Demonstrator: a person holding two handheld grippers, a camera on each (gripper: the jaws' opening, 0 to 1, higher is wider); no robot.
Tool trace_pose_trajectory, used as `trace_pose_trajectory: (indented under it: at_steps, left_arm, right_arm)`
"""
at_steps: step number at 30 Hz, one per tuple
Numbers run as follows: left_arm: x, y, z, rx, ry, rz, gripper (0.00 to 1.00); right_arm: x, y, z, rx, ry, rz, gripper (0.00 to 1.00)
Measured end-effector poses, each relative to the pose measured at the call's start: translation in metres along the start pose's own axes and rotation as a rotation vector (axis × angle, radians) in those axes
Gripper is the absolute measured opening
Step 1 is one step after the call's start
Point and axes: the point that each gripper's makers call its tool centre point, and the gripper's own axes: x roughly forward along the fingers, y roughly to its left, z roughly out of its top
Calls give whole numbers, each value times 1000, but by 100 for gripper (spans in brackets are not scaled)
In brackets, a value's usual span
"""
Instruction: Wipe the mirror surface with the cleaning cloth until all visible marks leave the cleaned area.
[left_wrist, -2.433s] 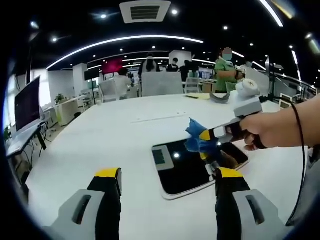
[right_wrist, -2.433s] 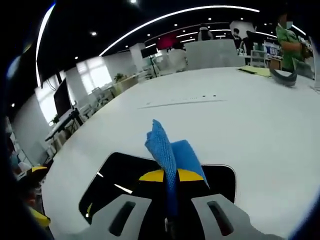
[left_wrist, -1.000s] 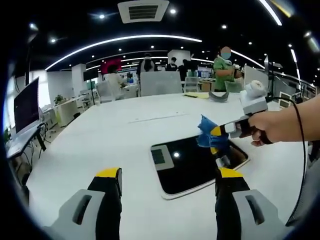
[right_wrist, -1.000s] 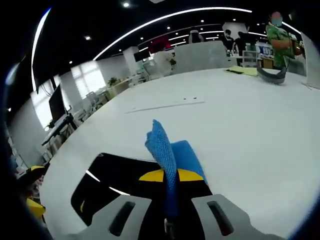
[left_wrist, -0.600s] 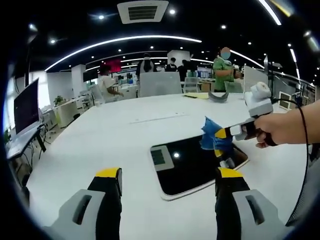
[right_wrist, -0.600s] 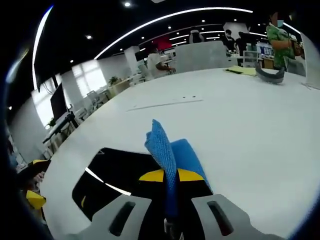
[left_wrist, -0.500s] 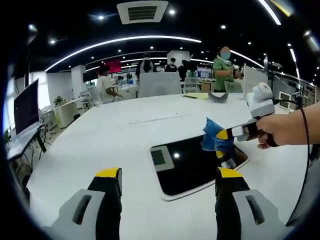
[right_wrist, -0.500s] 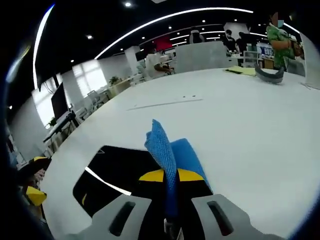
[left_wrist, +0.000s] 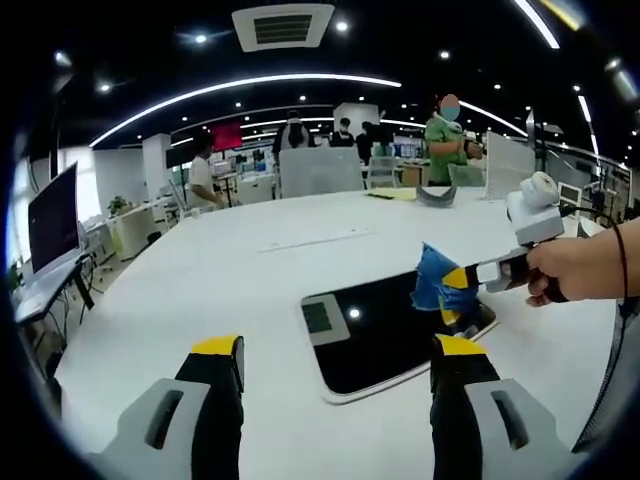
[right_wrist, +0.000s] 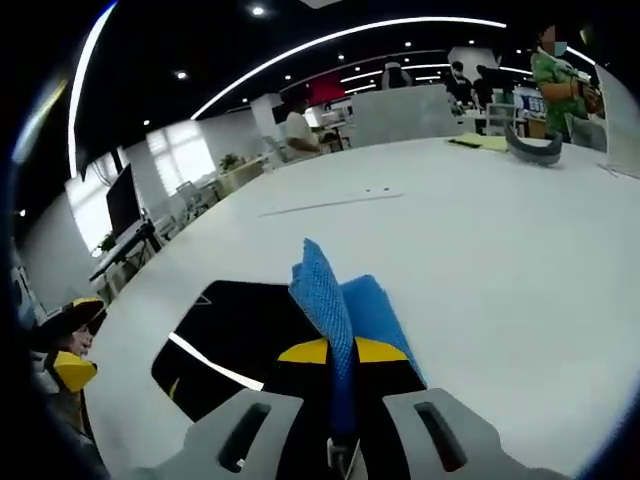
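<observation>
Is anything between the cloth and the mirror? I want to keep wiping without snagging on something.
Nothing visible does. The right gripper, shut on the blue cloth, is at the far right end of the mirror. The mirror's dark surface lies bare on the white table, and the open left gripper hangs short of its near edge.

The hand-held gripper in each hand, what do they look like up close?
Each hand-held gripper has two black jaws capped with yellow tips, set in light grey plastic housings with dark slots. The left hand-held gripper shows this from behind; the right hand-held gripper has a dark handle in the person's hand, with a thin black cable looping past the wrist.
</observation>
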Motion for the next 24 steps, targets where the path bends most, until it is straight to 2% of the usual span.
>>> trace_pose_trajectory:
  at_steps: [12, 24]
  left_arm:
    - [1, 4, 2, -13, -8, 9, 76]
    - [3, 5, 1, -17, -9, 6, 76]
  right_arm:
    - [4, -2, 0, -1, 6, -8, 3]
    - [5, 18, -2, 8, 25, 12, 3]
